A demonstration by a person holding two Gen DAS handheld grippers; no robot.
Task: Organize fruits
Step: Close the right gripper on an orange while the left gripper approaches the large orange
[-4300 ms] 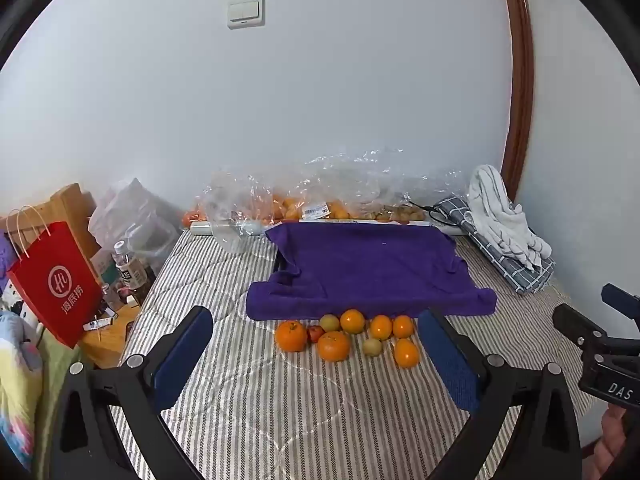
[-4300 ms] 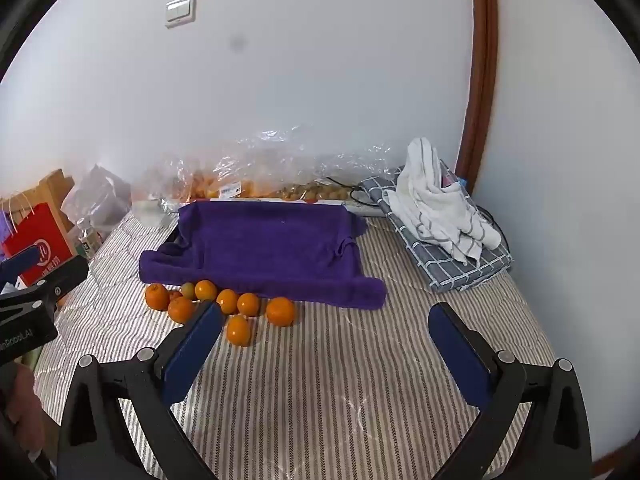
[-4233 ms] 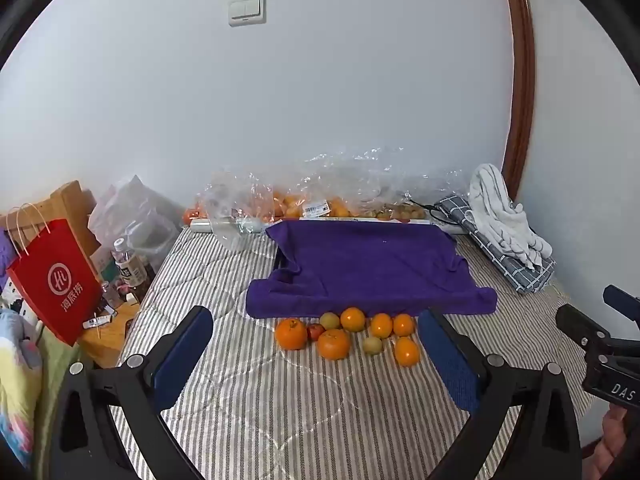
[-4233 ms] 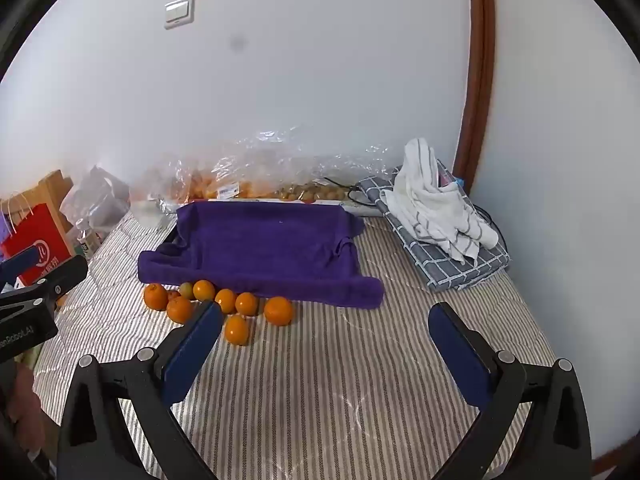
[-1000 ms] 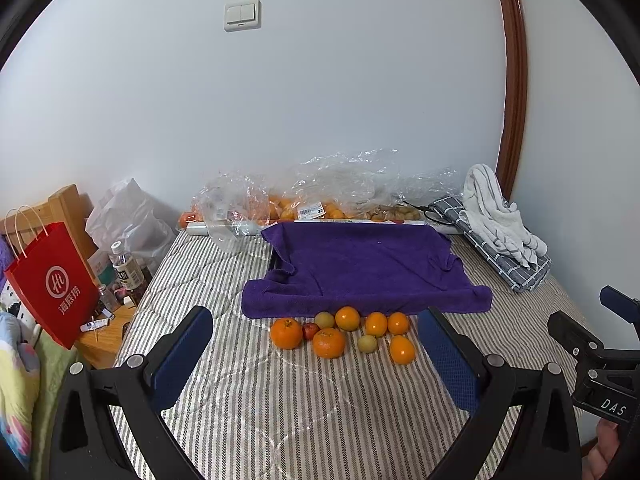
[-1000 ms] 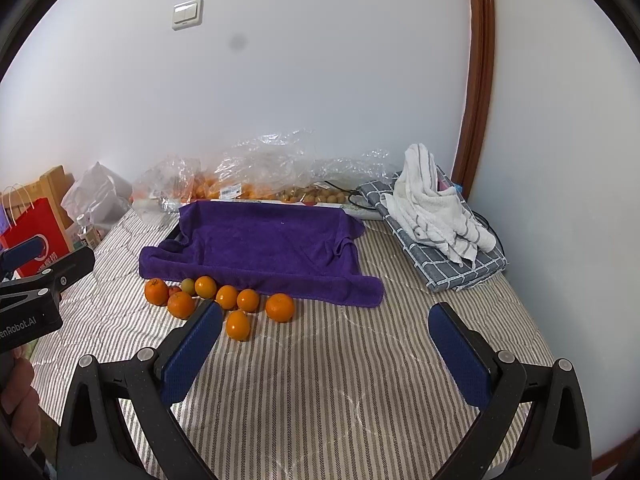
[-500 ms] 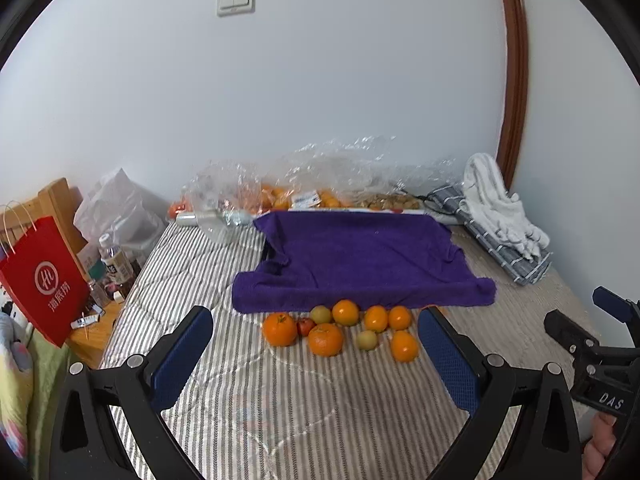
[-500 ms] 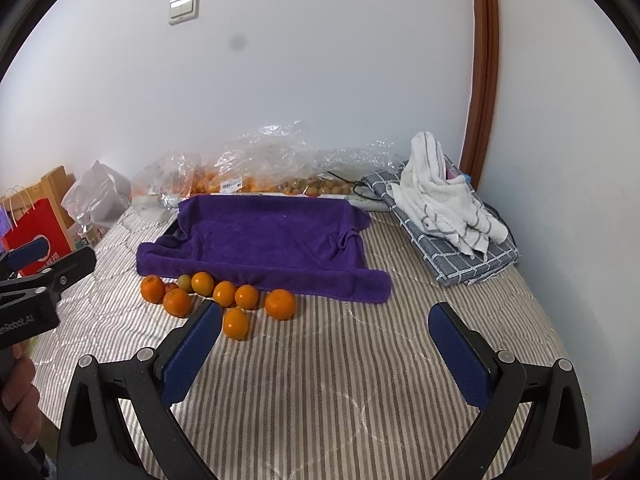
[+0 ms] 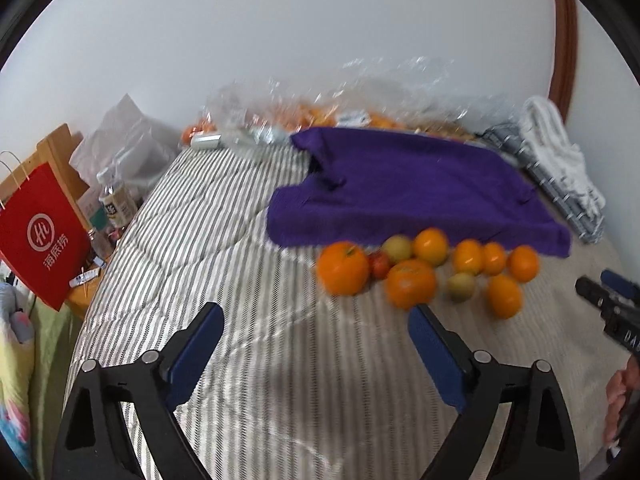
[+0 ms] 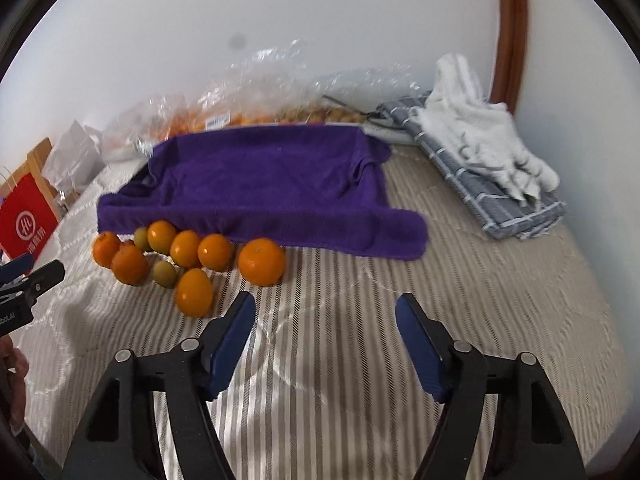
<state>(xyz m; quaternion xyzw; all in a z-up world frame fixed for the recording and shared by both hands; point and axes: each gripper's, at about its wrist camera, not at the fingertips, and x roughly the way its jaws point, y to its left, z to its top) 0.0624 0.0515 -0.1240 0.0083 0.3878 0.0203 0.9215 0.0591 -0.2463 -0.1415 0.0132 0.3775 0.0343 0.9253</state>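
Observation:
Several oranges, two small green-yellow fruits and a small red fruit lie in a cluster (image 9: 428, 268) on the striped bed cover, just in front of a purple towel (image 9: 404, 184) draped over a tray. The cluster also shows in the right wrist view (image 10: 188, 260), with the largest orange (image 10: 261, 261) at its right end. My left gripper (image 9: 316, 340) is open and empty, low over the bed just short of the fruit. My right gripper (image 10: 324, 328) is open and empty, to the right of the cluster.
Clear plastic bags of fruit (image 9: 340, 108) lie along the wall behind the towel. A white towel on grey checked cloth (image 10: 484, 152) lies at the right. A red paper bag (image 9: 40, 232), a bottle and clutter stand off the bed's left edge.
Both grippers have dropped lower and moved forward toward the fruit, which now looks much larger. Both stay open. The fruit and towel have not moved.

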